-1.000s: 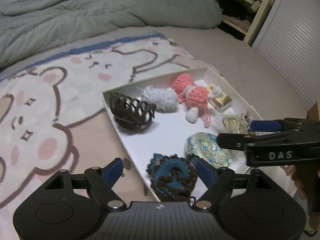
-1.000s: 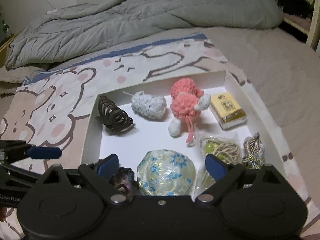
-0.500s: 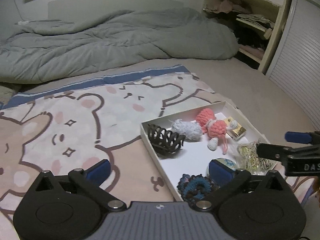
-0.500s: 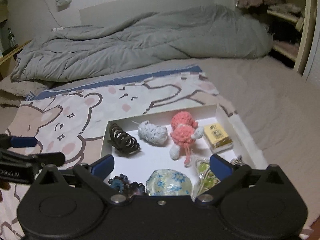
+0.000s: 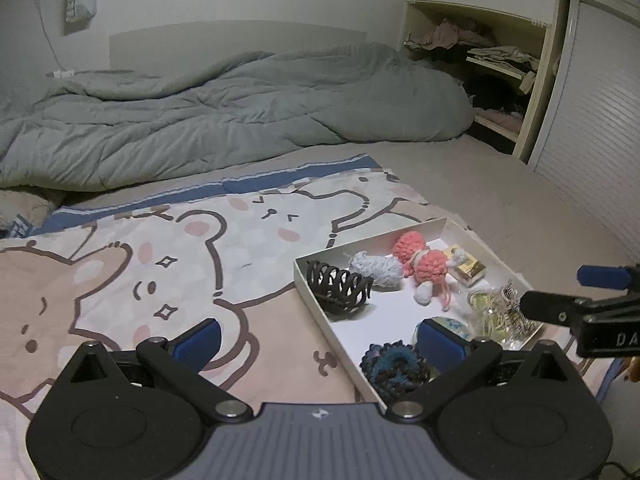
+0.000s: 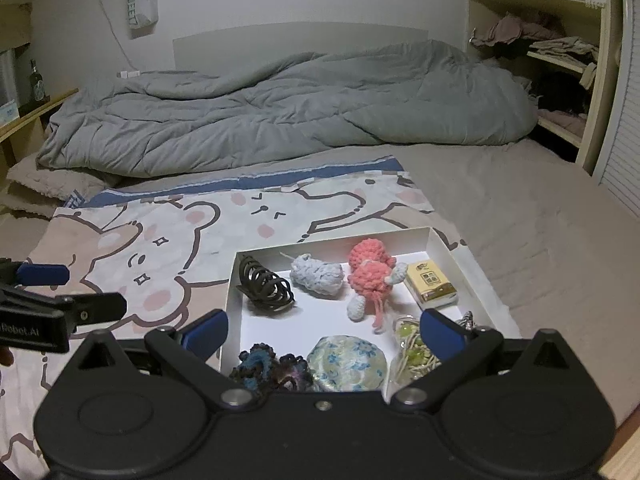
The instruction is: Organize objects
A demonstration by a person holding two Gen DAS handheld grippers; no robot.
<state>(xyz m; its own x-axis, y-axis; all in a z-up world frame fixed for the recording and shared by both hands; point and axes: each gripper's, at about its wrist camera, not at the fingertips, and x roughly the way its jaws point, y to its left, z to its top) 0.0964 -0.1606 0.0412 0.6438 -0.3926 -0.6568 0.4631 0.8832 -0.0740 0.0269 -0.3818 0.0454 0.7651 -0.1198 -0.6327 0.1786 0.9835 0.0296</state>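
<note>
A white tray (image 6: 439, 246) lies on a bear-print blanket (image 6: 168, 236) on the bed. It holds a dark hair claw (image 6: 266, 284), a grey crochet piece (image 6: 318, 276), a pink crochet doll (image 6: 370, 268), a yellow packet (image 6: 431, 282), a floral pouch (image 6: 347, 362), a dark blue crochet scrunchie (image 6: 268, 368) and a bag of hair ties (image 6: 412, 350). My right gripper (image 6: 324, 332) is open and empty above the tray's near edge. My left gripper (image 5: 318, 340) is open and empty, over the tray's left rim (image 5: 320, 308).
A grey duvet (image 6: 280, 112) is bunched at the back of the bed. Shelves with clothes (image 6: 560, 64) and a slatted door (image 5: 600, 120) stand on the right. A wooden shelf with a bottle (image 6: 36, 82) is at the left.
Both grippers have pulled up and back from the tray, so it looks smaller and more of the room shows. The objects in the tray have not moved.
</note>
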